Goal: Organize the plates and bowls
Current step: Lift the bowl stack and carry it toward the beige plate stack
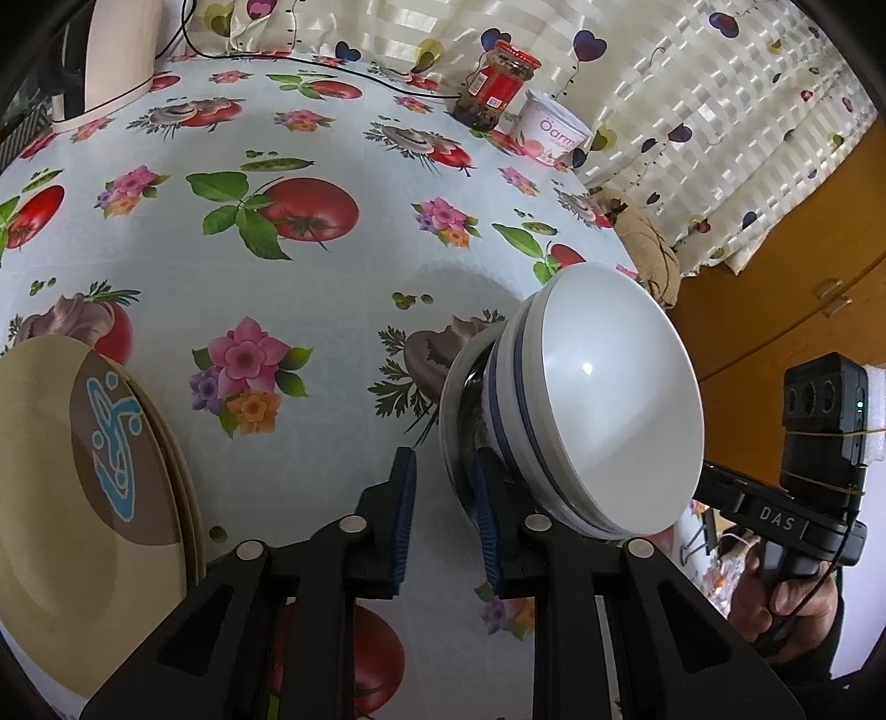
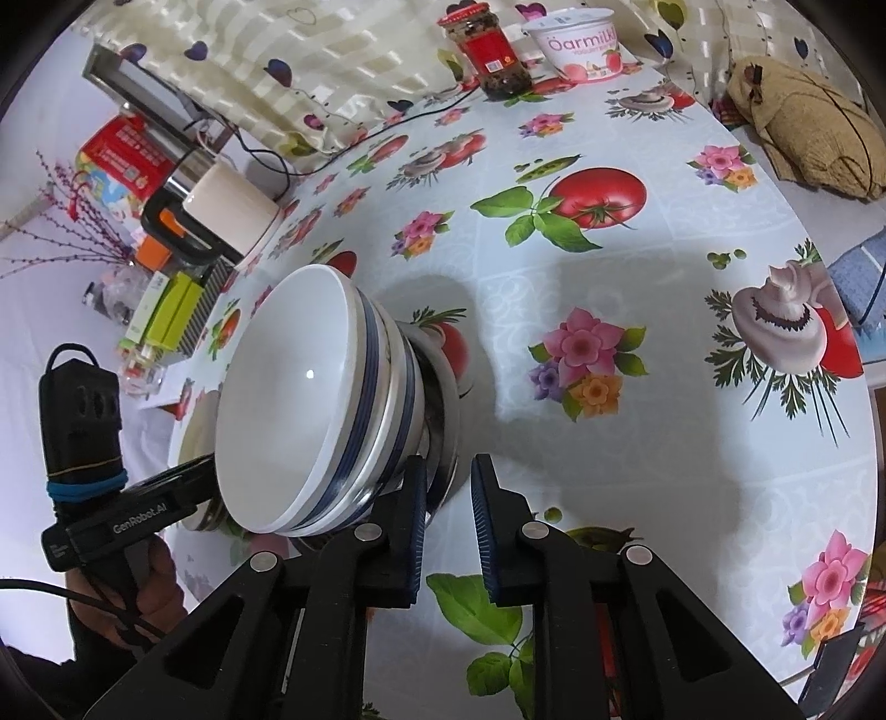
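Note:
A stack of white bowls with blue stripes (image 1: 609,399) (image 2: 299,399) sits nested in a steel bowl (image 1: 451,399) (image 2: 443,387) on the flowered tablecloth. My left gripper (image 1: 446,459) straddles the steel rim from one side. The rim lies against the right pad, and a gap shows at the left pad. From the opposite side, my right gripper (image 2: 448,465) has its jaws narrow around the same rim. Stacked beige plates (image 1: 83,487) with a brown patch and a blue motif lie at the left. Their edge shows behind the bowls (image 2: 194,426).
A red-lidded jar (image 1: 493,83) (image 2: 493,50) and a yogurt tub (image 1: 554,130) (image 2: 581,41) stand at the table's far edge. A kettle (image 2: 232,213), a cable and boxes sit at the far left. A tan cloth bundle (image 2: 803,133) lies off the right side.

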The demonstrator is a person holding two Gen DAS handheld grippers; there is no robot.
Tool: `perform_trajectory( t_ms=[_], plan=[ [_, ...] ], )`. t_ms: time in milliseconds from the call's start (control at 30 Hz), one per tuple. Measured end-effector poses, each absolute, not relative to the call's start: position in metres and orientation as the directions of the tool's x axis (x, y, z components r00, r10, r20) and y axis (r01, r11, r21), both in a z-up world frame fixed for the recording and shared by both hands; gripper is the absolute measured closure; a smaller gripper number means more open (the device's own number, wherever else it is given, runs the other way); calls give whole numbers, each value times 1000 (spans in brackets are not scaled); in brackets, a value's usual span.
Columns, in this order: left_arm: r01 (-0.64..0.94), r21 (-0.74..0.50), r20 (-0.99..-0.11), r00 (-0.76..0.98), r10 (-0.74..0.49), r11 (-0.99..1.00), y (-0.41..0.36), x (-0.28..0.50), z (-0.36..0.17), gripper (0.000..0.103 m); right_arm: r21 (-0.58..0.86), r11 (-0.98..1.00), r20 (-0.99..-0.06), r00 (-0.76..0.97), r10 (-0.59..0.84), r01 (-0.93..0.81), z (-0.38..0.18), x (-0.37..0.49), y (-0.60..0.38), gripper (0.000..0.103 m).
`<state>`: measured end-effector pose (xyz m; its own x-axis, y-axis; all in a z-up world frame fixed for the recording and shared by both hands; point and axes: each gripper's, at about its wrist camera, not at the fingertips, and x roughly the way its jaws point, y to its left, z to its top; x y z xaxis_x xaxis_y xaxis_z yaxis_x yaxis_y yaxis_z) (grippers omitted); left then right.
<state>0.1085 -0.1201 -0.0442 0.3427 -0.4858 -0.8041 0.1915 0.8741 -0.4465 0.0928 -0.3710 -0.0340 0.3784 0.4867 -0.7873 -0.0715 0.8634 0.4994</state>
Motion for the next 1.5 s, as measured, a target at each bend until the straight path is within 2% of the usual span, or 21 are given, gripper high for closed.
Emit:
perform_trajectory(
  t_ms=[300, 433, 1500],
  plan=[
    [207, -449, -798, 344, -494, 869, -125, 111, -45, 91, 497, 865, -791, 369, 487, -76, -37, 95, -368, 87],
    [210, -445, -797, 349, -492, 870, -125, 112, -45, 91, 500, 863, -790, 367, 491, -80, -38, 95, -367, 90],
    [219, -390, -803, 395, -447, 894, -124, 105, -31, 92, 475, 874, -788, 391, 476, -107, -27, 93, -361, 91]
  ],
)
